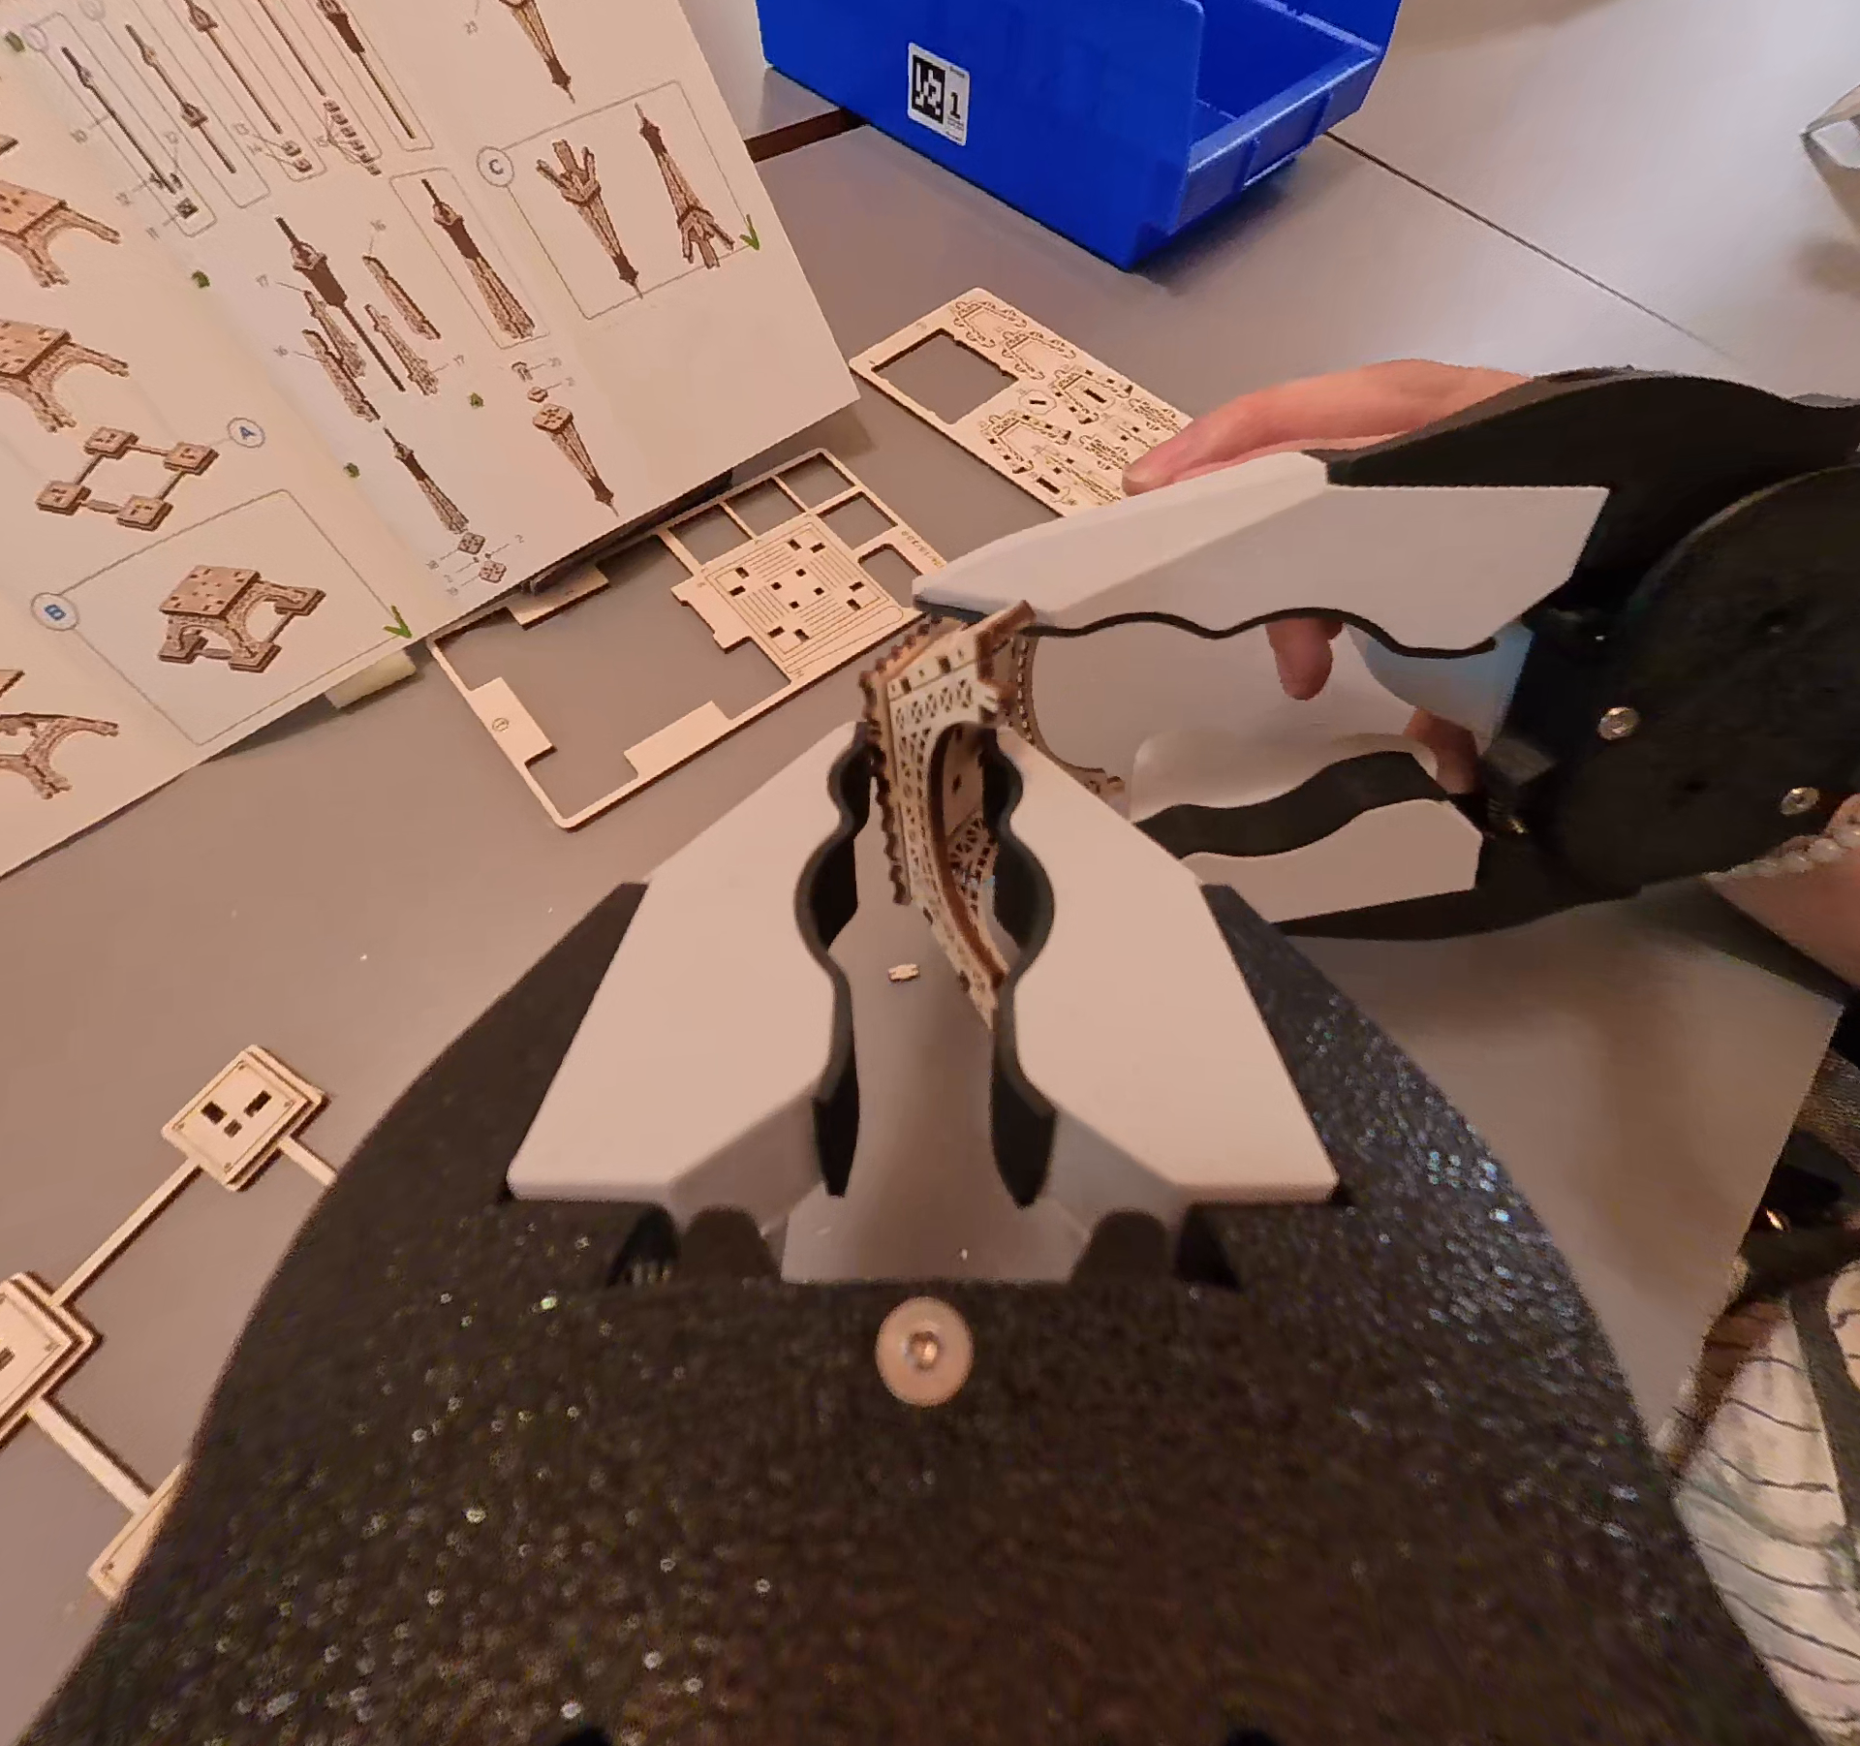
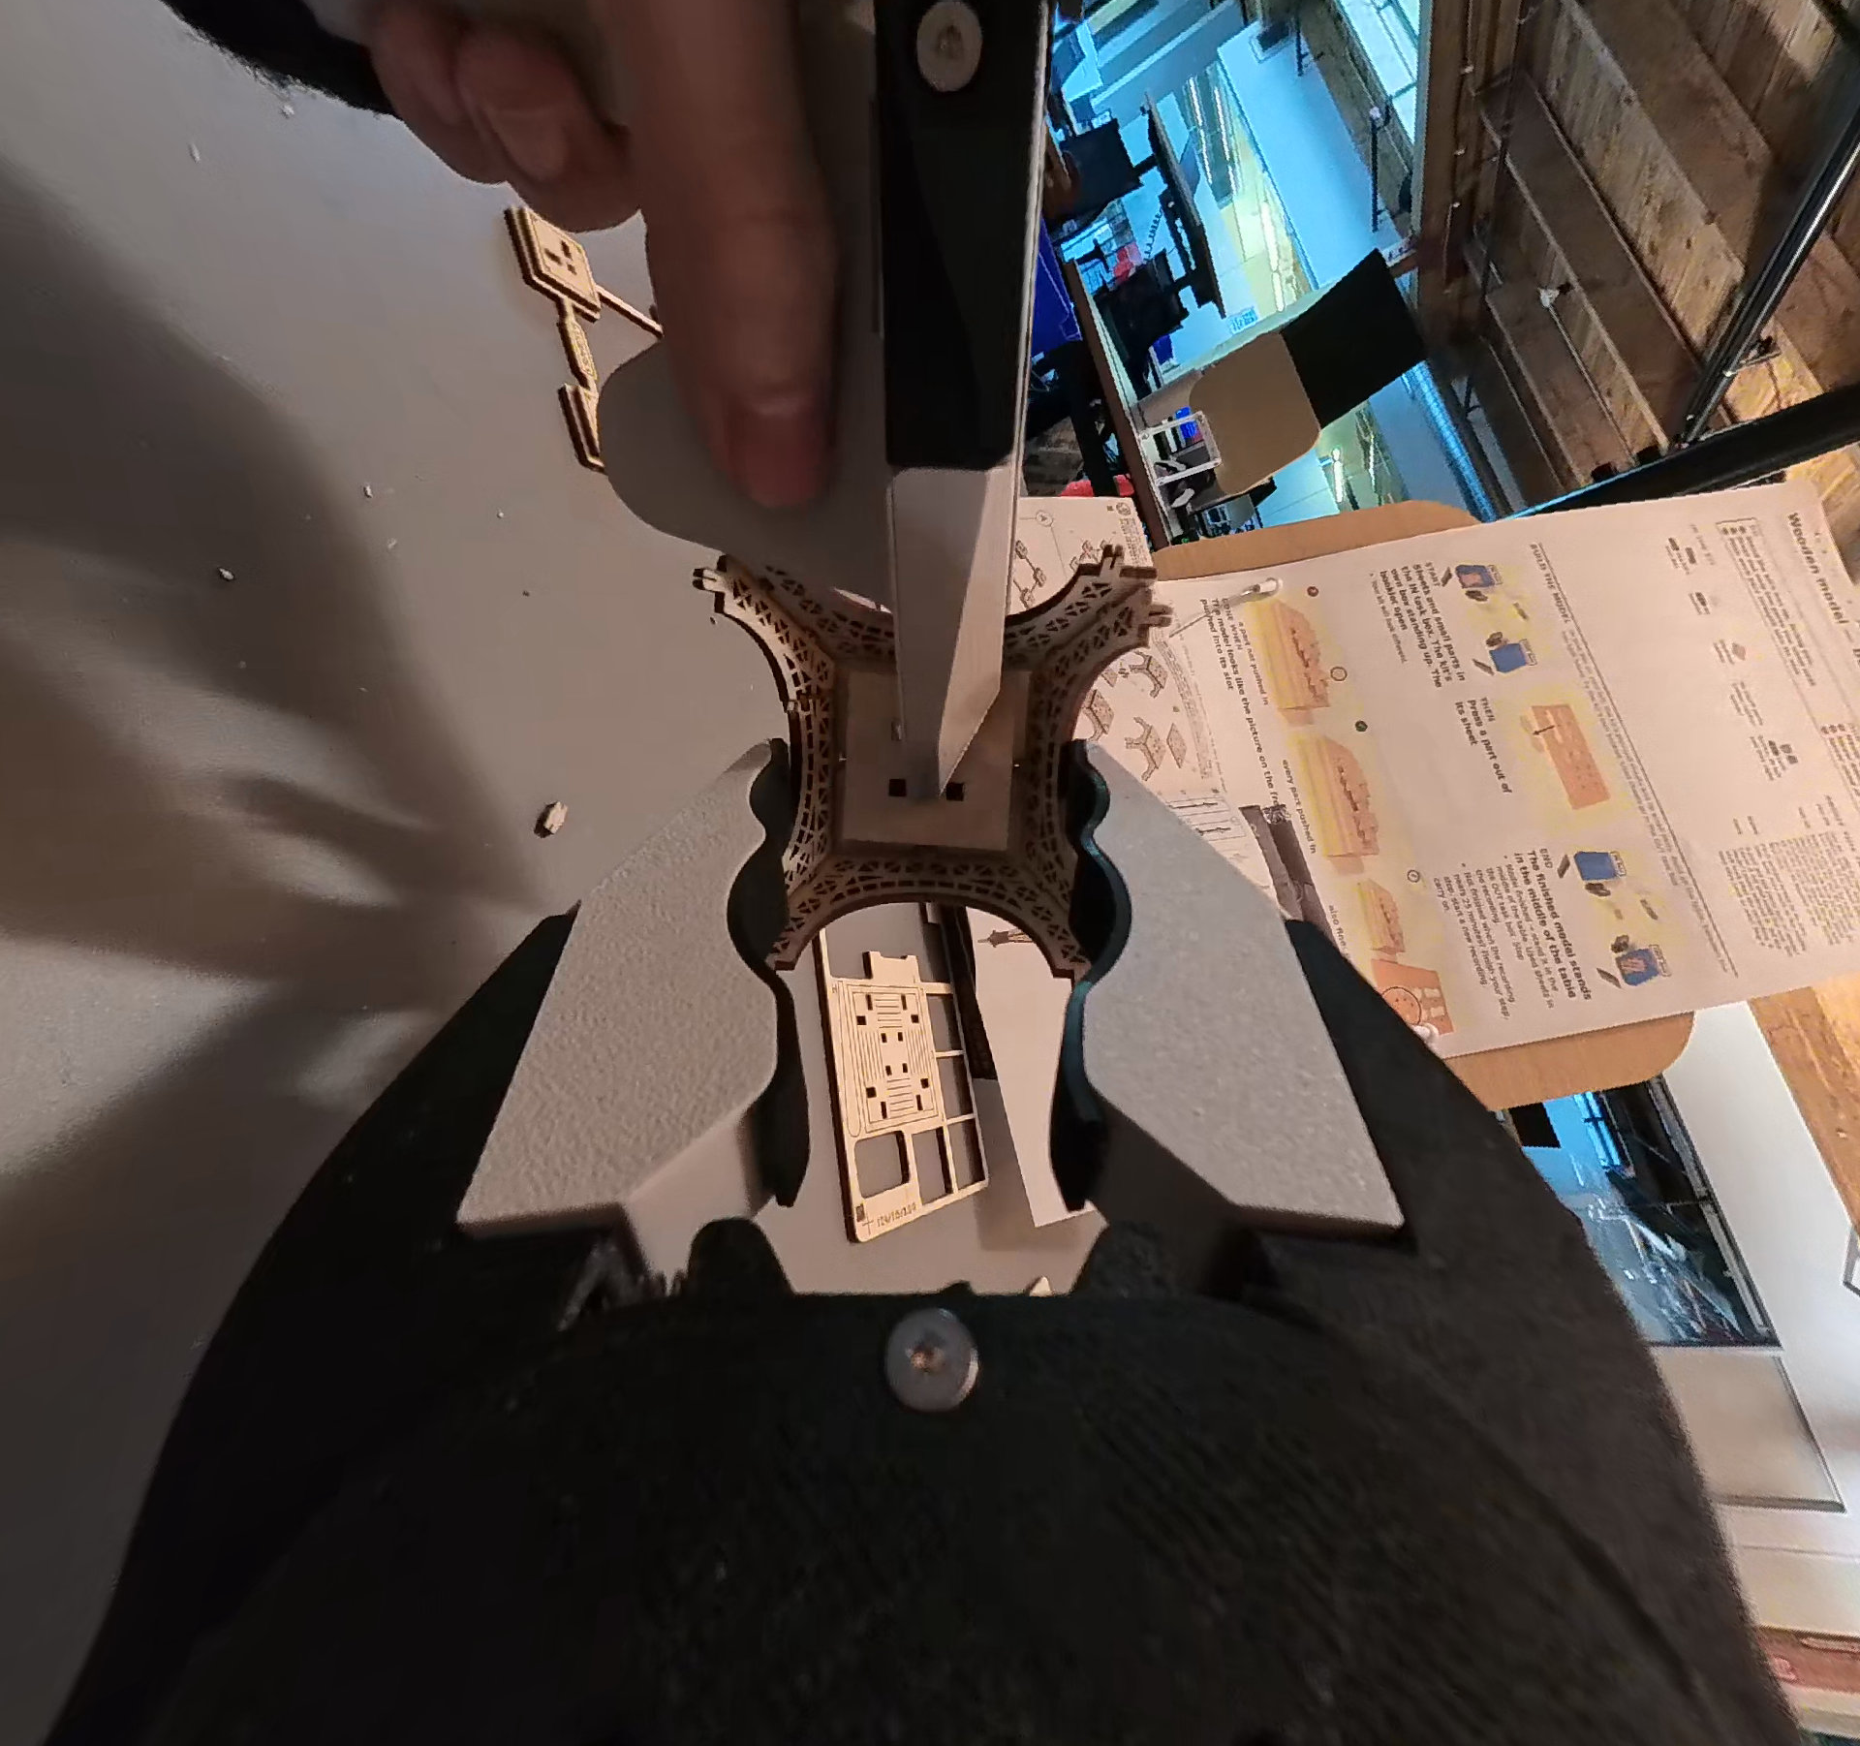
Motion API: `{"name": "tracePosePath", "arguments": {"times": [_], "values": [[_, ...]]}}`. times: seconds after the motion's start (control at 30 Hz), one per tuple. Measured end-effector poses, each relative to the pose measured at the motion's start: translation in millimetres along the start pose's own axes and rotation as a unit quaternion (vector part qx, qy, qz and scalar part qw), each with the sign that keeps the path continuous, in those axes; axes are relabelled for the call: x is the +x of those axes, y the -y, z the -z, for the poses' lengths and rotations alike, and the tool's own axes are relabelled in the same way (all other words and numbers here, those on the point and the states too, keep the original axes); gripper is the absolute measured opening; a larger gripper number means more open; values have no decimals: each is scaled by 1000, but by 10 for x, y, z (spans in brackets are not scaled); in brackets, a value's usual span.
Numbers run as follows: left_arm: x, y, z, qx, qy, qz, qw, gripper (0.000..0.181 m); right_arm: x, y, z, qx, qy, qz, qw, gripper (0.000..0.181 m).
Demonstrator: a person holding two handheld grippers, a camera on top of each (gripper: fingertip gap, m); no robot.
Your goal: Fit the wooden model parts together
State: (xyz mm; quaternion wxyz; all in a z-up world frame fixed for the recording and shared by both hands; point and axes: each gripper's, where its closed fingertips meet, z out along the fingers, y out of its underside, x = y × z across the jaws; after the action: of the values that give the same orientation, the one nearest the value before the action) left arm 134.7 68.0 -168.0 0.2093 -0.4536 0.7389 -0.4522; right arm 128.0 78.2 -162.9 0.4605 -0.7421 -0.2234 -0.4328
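Lattice legs may snap: both our tongs, left (image 1: 931, 772) and right (image 2: 926, 792), clamp the tower base (image 2: 921, 782) together.

My grey-fingered left claw (image 1: 931, 761) pinches a pale wooden tower base (image 1: 951, 792) with brown-edged latticework; the bin (image 1: 1057, 37) is blue.

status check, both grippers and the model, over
Both grippers, left and right, shut on wooden tower base. Base held off the table. Nothing in the way.

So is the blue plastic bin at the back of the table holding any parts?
Cannot tell. The blue plastic bin shows only bare walls and a divider; its floor is hidden from this angle.
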Motion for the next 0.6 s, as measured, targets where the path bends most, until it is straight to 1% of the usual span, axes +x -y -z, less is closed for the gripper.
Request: {"name": "tracePosePath", "arguments": {"times": [0.2,0.37,0.6], "values": [[-14,11,11,9,-4,-9,1000,15,3,18,1,6,-3,-1,1000,52],[-29,17,16,14,-8,-2,1000,13,11,23,-5,6,-10,5,1000,52],[-29,-36,-13,17,-23,14,999,13,-41,-3,-24,-1,3,6,1000,52]]}}
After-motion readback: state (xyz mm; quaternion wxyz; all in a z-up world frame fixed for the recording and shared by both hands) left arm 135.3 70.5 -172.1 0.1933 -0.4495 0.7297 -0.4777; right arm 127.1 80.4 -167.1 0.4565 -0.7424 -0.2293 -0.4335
